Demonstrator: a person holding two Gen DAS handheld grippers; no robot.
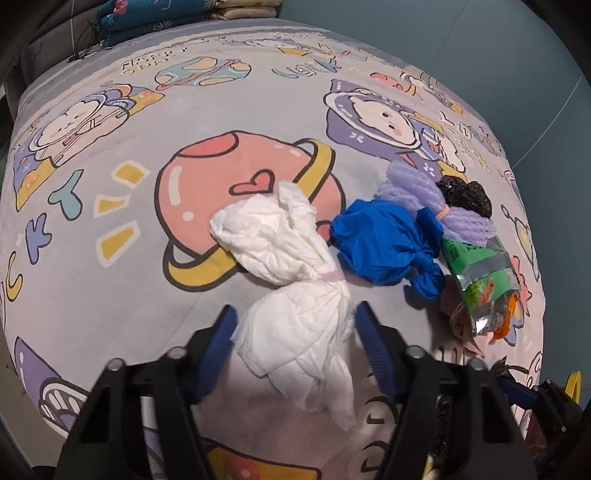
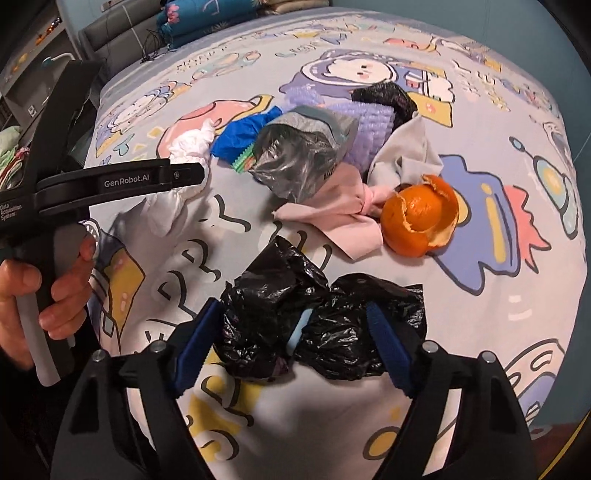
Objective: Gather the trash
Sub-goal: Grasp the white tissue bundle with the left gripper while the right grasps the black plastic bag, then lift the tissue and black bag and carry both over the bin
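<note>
The left gripper (image 1: 295, 325) straddles the lower half of a crumpled white tissue (image 1: 291, 280) that lies on a bed sheet (image 1: 110, 288) printed with cartoon figures; its blue fingers (image 1: 218, 343) stand on either side of the tissue, apart, and whether the pads already press on the paper cannot be told. The right gripper (image 2: 295, 325) hangs over a crumpled black plastic bag (image 2: 291, 314) near the front edge of the bed, fingers (image 2: 195, 347) spread wide, the left one at the bag's edge and the right one lying over its far side, with no squeeze visible. In the right wrist view a hand (image 2: 44, 288) holds the handle of the left gripper at the left margin. The rest of the trash sits in a loose cluster further back: a blue knotted bag (image 1: 384, 247) just beside the tissue, a bundle of purple yarn (image 1: 417, 195), a green snack wrapper (image 1: 480, 280), a silvery foil packet (image 2: 299, 158), a pink cloth (image 2: 332, 214) and an orange peel (image 2: 421, 218) touching that cloth. Folded bedding (image 2: 207, 18) lies at the head of the bed.
</note>
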